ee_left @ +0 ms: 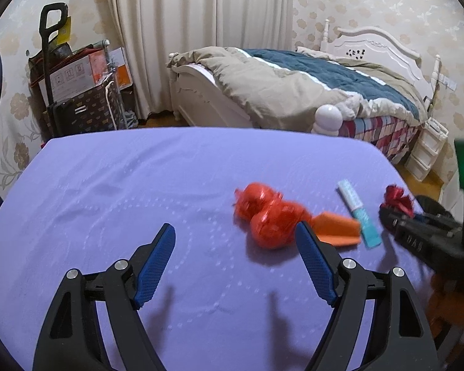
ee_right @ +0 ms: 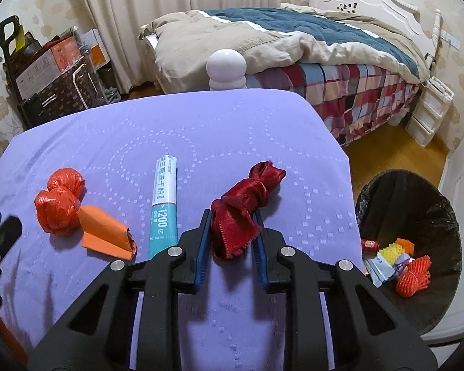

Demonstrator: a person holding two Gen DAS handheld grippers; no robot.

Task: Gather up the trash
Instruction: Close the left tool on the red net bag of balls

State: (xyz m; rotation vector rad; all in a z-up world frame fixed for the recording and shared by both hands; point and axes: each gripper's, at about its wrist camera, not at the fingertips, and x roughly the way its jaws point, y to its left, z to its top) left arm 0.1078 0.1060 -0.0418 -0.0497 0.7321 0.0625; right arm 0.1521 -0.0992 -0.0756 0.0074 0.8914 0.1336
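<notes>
My right gripper (ee_right: 232, 216) is shut on a crumpled dark red ribbon (ee_right: 244, 207) over the purple table (ee_right: 139, 130); the ribbon also shows in the left wrist view (ee_left: 397, 198). My left gripper (ee_left: 235, 232) is open and empty above the table, just left of a crumpled red plastic bag (ee_left: 267, 213). The bag (ee_right: 58, 204), a folded orange paper (ee_right: 108, 232) and a white-teal packet (ee_right: 165, 207) lie on the table left of the right gripper. A black-lined trash bin (ee_right: 417, 247) stands on the floor at the right, holding several scraps.
A bed (ee_right: 294, 40) with a rumpled quilt stands behind the table. A white bedpost knob (ee_right: 225, 68) rises at the table's far edge. Boxes and bags (ee_left: 77, 92) are stacked at the back left. White drawers (ee_right: 430, 108) stand by the bed.
</notes>
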